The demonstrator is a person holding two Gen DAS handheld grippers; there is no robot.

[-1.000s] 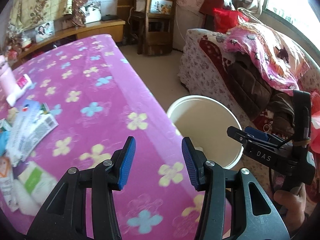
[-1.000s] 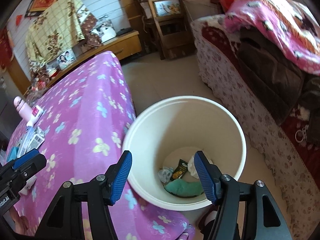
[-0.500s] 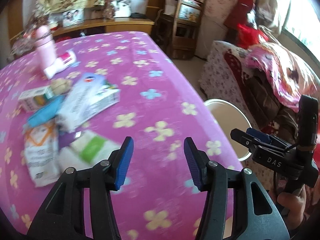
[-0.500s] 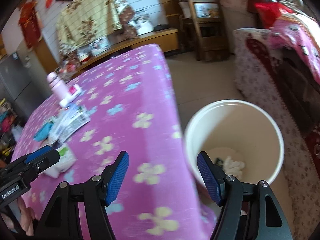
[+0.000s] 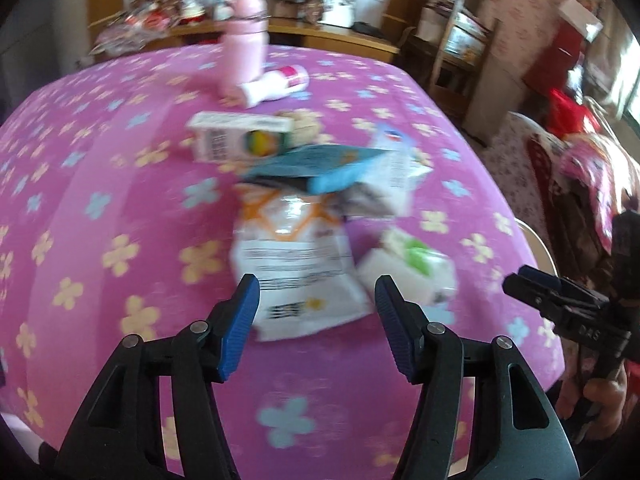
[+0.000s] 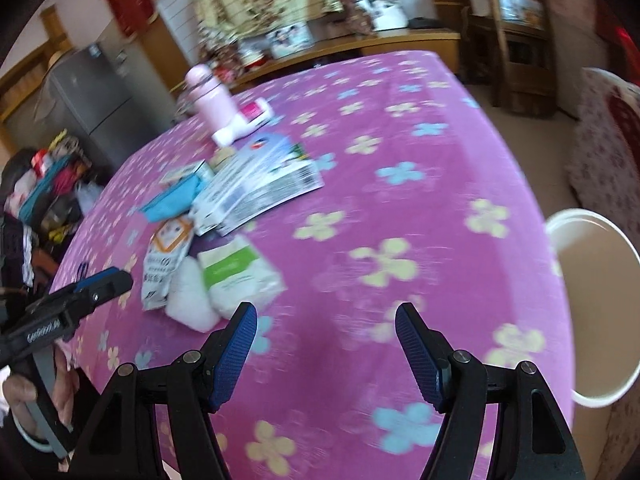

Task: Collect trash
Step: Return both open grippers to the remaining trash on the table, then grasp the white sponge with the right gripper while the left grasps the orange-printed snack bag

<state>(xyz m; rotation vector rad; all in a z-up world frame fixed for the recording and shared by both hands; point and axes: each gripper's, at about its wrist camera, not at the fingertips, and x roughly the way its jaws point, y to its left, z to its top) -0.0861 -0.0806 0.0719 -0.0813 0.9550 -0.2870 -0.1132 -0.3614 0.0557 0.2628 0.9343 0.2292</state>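
Wrappers lie heaped on the purple flowered surface (image 5: 120, 184) ahead of the left claw (image 5: 316, 316), jaws wide and empty: a white orange-marked packet (image 5: 294, 256), a blue pouch (image 5: 320, 168), a green-labelled pack (image 5: 412, 264). Right view: right claw (image 6: 326, 344) wide, empty; white bucket (image 6: 592, 396) beside the surface's edge, contents hidden; pink bottle (image 6: 210, 98) upright.

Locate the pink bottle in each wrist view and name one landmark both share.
Left wrist: the pink bottle stands upright at top centre, at the table's far edge.
Right wrist: the same bottle stands at upper left, beyond the litter pile.
Shared landmark: the white tube with the pink label, lying right beside the bottle.
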